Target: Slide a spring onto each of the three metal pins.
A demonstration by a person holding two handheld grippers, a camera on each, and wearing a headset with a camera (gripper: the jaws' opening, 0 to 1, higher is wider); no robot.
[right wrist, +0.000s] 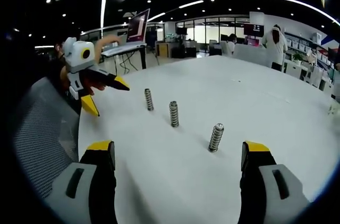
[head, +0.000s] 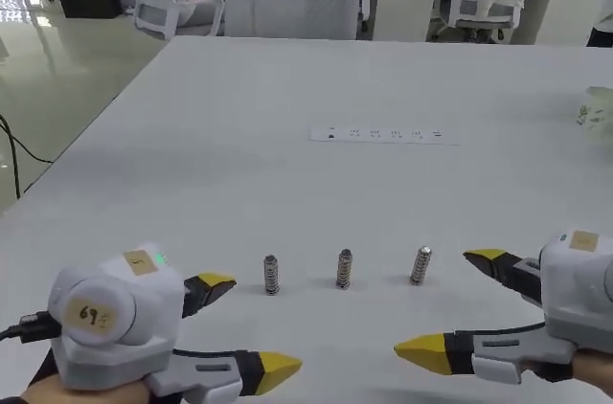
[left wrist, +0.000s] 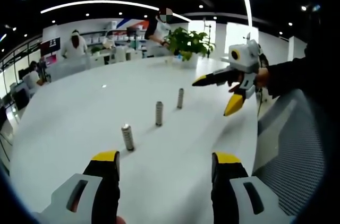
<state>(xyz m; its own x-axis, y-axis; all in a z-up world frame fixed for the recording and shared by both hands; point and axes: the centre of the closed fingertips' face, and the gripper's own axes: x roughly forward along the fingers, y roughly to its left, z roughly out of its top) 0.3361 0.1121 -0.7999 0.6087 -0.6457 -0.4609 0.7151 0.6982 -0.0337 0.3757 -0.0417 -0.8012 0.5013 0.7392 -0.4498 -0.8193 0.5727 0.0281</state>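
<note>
Three metal pins stand upright in a row on the white table (head: 287,184), each wrapped in a spring: the left pin (head: 271,275), the middle pin (head: 345,269) and the right pin (head: 421,265). My left gripper (head: 247,325) sits at the near left, open, with nothing between its yellow-tipped fingers (left wrist: 106,158). My right gripper (head: 455,303) sits at the near right, also open and holding nothing. Both grippers flank the row, apart from the pins. From the left gripper view the nearest pin (left wrist: 127,137) stands just ahead; from the right gripper view the nearest pin (right wrist: 215,137) does.
A white power strip (head: 383,135) lies flat mid-table beyond the pins. A pale object (head: 596,107) sits at the table's right edge. Office chairs (head: 292,8) and seated people line the far side. A potted plant (left wrist: 188,43) stands at the table's far end.
</note>
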